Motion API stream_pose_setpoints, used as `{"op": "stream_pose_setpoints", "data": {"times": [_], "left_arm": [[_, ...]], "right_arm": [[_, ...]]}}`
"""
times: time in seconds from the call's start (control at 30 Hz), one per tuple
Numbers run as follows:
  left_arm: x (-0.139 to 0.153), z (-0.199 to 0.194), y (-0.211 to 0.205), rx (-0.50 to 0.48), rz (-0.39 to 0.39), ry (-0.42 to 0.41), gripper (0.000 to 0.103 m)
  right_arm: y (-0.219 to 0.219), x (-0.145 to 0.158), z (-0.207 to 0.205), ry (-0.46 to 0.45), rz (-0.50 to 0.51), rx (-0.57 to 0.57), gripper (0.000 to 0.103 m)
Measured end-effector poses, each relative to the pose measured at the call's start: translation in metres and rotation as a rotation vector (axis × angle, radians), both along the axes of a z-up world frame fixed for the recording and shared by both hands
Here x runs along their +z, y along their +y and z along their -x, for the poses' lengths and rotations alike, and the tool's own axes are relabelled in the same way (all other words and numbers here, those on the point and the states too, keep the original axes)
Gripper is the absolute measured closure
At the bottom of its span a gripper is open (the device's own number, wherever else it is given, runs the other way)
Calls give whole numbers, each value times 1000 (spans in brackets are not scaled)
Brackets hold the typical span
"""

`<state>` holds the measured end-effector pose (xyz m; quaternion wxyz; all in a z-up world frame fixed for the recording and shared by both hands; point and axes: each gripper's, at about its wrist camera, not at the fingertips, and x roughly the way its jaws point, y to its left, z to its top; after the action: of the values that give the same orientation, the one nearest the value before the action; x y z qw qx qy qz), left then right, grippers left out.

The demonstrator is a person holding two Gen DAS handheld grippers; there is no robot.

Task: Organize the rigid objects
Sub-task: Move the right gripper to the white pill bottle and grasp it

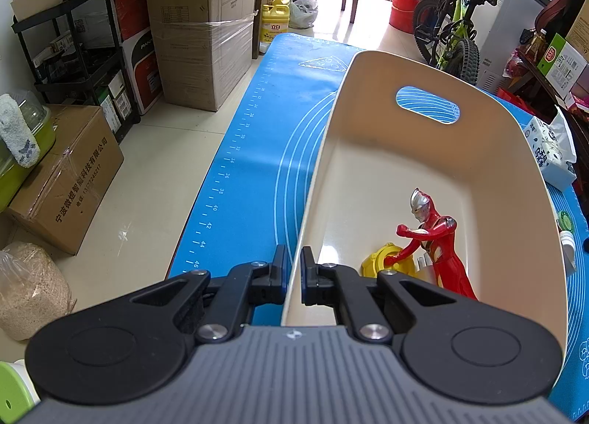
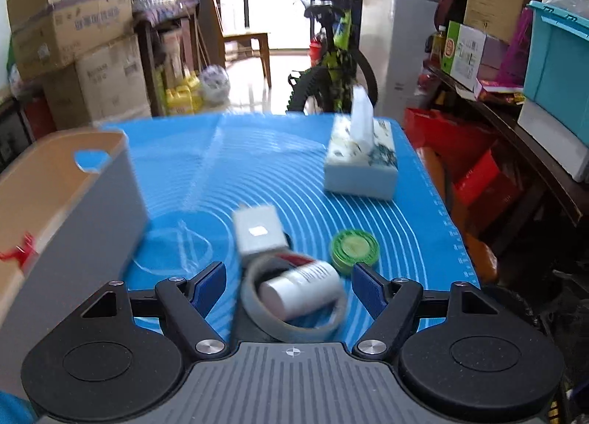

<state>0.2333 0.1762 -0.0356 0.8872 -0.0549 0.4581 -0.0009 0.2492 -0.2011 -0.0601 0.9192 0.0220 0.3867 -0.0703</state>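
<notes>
two toys in beige bin [image 1: 478, 151], l fingers [image 1: 279, 269] clamped on its wall, r fingers [image 2: 210, 284] apart

Left tongs [image 1: 293, 269] pinched tight on thin wall, pitched steeply downward. Right tongs [image 2: 289, 286] spread wide, pads clear of everything, also angled down.
</notes>
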Motion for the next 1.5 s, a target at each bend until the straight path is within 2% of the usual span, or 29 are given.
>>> {"op": "stream_pose_setpoints", "data": {"times": [0.13, 0.37, 0.73, 0.97, 1.2, 1.5], "left_arm": [[0, 0, 0, 0, -2, 0, 95], [0, 0, 0, 0, -1, 0, 95], [0, 0, 0, -1, -4, 0, 95], [1, -1, 0, -2, -13, 1, 94], [1, -1, -2, -3, -26, 1, 94], [1, -1, -2, -4, -28, 2, 94]], "right_arm": [[-7, -16, 2, 19, 9, -26, 24], [-14, -20, -7, -7, -29, -56, 24], [-15, -34, -28, 21, -55, 82, 24], [-27, -36, -29, -4, -132, 116, 41], [-25, -35, -27, -19, -124, 137, 44], [-39, -33, -28, -24, -196, 80, 39]]}}
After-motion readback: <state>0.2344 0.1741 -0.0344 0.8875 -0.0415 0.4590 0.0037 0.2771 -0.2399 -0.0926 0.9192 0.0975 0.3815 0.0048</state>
